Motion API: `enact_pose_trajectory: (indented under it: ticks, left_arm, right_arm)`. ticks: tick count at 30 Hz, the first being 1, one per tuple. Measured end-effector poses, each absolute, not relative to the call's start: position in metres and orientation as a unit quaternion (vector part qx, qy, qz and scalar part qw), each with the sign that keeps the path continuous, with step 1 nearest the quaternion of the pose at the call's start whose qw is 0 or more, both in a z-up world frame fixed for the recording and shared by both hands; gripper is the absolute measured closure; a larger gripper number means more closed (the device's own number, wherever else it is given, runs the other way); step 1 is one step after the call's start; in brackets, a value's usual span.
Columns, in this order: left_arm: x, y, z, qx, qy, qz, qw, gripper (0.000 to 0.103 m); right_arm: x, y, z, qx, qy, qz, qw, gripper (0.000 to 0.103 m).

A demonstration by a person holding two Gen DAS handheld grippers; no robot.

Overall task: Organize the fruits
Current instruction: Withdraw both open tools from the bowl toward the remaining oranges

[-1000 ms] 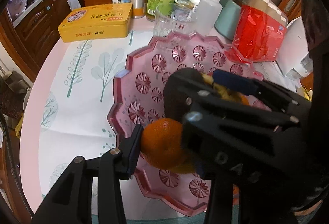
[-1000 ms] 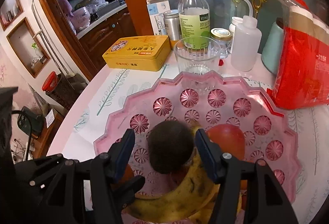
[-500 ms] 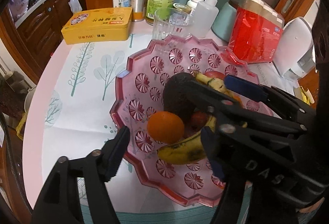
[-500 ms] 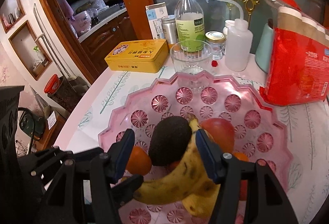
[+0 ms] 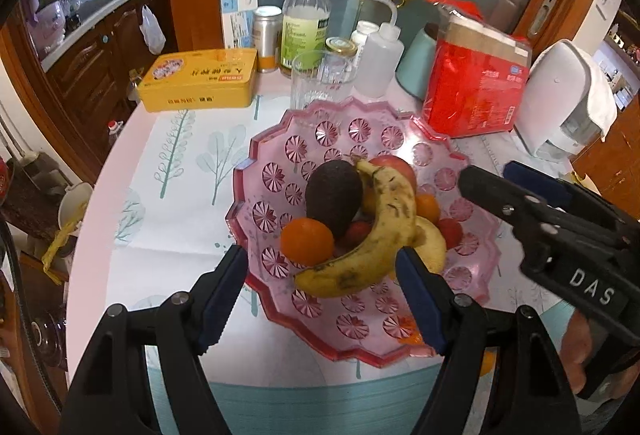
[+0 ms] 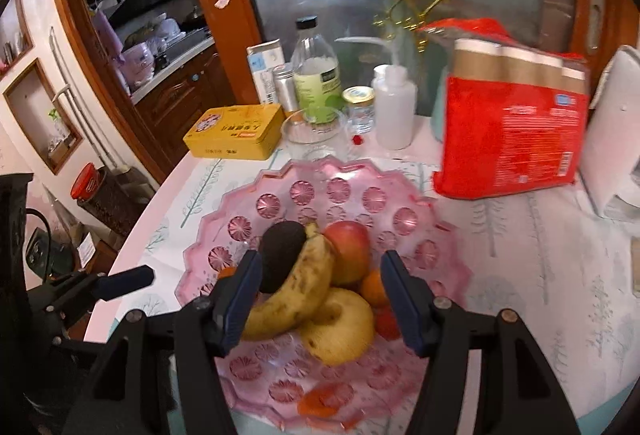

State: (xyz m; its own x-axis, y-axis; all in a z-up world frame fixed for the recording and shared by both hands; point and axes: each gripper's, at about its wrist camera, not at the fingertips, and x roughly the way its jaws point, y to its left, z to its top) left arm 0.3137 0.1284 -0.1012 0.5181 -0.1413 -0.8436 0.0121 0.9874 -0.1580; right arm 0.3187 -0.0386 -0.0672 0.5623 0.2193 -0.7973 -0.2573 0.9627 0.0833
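Fruit now all sits in the pink dish point(image 5: 436, 151) on the bench point(image 5: 132, 171). A second ago the left jaws were clamped on the orange point(image 5: 307, 241); they have since opened and lifted away, and the orange rests in the dish just ahead of the left gripper point(image 5: 320, 287), touching the avocado point(image 5: 334, 195) and the banana point(image 5: 384, 231). Nothing between the left jaws now; they stand wide apart.

Right gripper point(image 6: 320, 295): jaws apart at the same width as before, empty. The avocado that sat between them a second ago lies beyond the left finger, leaning on the banana. An apple point(image 6: 348, 249) and a second orange point(image 6: 374, 287) sit ahead, between the two fingers.

Judgement: both pieces released, both grippers backing off. Pile looks stable, though the avocado is propped rather than flat and might roll. Sorting looks close to finished; no loose fruit seen on the bench.
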Motion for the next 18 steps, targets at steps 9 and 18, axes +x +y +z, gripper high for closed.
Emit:
enact_pose_trajectory:
  ticks: [9,18]
  left_arm:
    - [0.274,0.125,-0.060,-0.055,0.456,-0.032,0.888,0.028]
    - [0.235,0.118,-0.020,-0.060,0.426,-0.039,0.902,0.023]
  right_arm:
    - [0.278,-0.073,-0.025,0.007,0.432,0.117,0.894,0.041]
    - [0.230,-0.114,0.012,0.037,0.407,0.102,0.907,0.041]
